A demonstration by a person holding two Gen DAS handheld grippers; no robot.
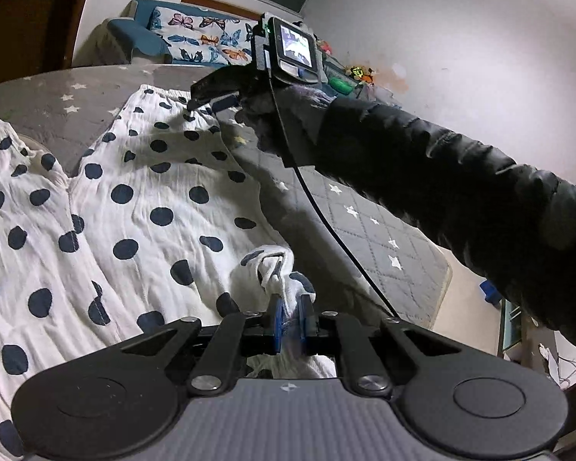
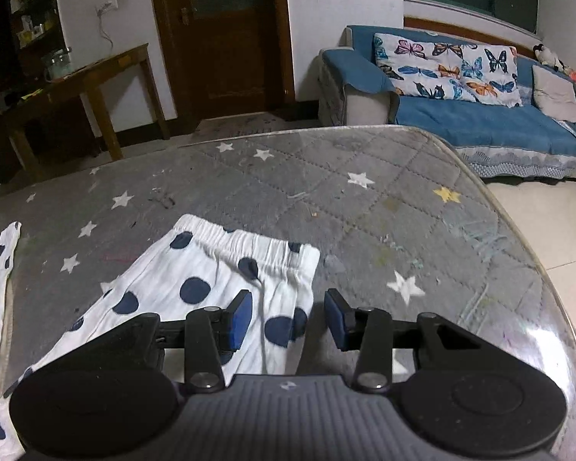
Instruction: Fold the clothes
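On the grey star-quilted mattress (image 2: pixel 364 207) lie the white polka-dot trousers (image 1: pixel 153 199), spread mostly flat, waistband (image 2: pixel 242 240) at the far end from me. My left gripper (image 1: pixel 290 320) has its jaws pressed together on a bunched bit of the fabric, looks like a leg hem or cuff, pulled up off the surface at the near end. My right gripper (image 2: pixel 288 319) has jaws spread, nothing between them; it hovers just over the waistband's right corner. In the left wrist view its tips look low and close to that corner, but I can't tell if they touch the cloth.

Step in hand, my read: setting up a fold, one end already pinched, the other end about to be grabbed. Fold itself not done, garment lies in a single layer, a second leg off to the left (image 2: pixel 0 261).

Next move calls for: drop the right jaws astride the waistband edge, close on it, catching both layers of the elastic, not just the top one. Then both ends can be lifted and brought together. Risk is slack cloth sagging in the middle.

Orientation: long axis runs from the left gripper away toward the sofa (image 2: pixel 460 115) side, waistband pointing far, leg end pointing at me. The leg is slightly wrinkled along its length.
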